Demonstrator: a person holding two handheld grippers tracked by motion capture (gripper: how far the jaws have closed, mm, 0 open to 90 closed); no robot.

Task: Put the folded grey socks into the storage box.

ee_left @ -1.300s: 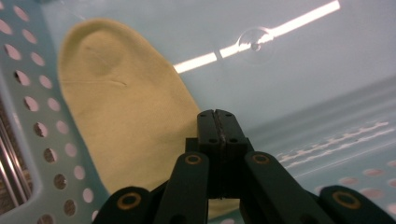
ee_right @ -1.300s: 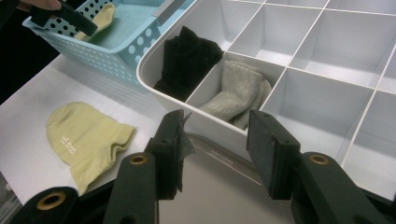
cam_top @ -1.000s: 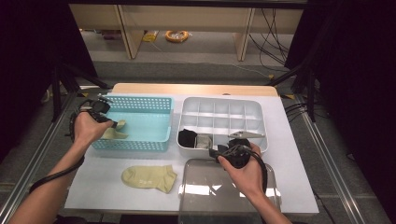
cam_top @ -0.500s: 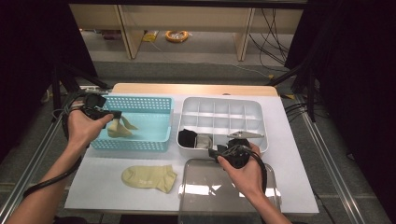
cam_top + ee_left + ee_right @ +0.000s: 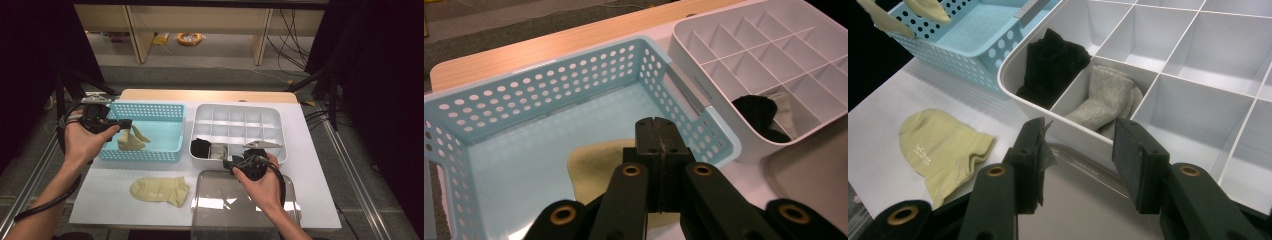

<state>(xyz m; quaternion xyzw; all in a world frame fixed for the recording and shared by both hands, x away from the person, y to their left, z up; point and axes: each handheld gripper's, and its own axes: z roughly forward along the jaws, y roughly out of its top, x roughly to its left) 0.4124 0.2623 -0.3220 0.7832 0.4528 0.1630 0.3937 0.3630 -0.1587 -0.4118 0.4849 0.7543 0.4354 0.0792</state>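
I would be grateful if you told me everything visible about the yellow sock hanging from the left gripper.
The yellow sock is pale yellow, soft knit fabric by its look. It hangs limp from the shut fingers of the left gripper, over the inside of the blue perforated basket, its lower end spreading into two drooping flaps. Whether that end touches the basket floor cannot be told. In the left gripper view it shows below the closed fingers as a rounded patch.

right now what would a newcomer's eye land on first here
Likely the left gripper, shut on a yellow sock that hangs over the blue basket at the table's left. A matching sock lies flat on the table in front of the basket. The white divider tray holds a black sock and a grey sock in its near-left cells.
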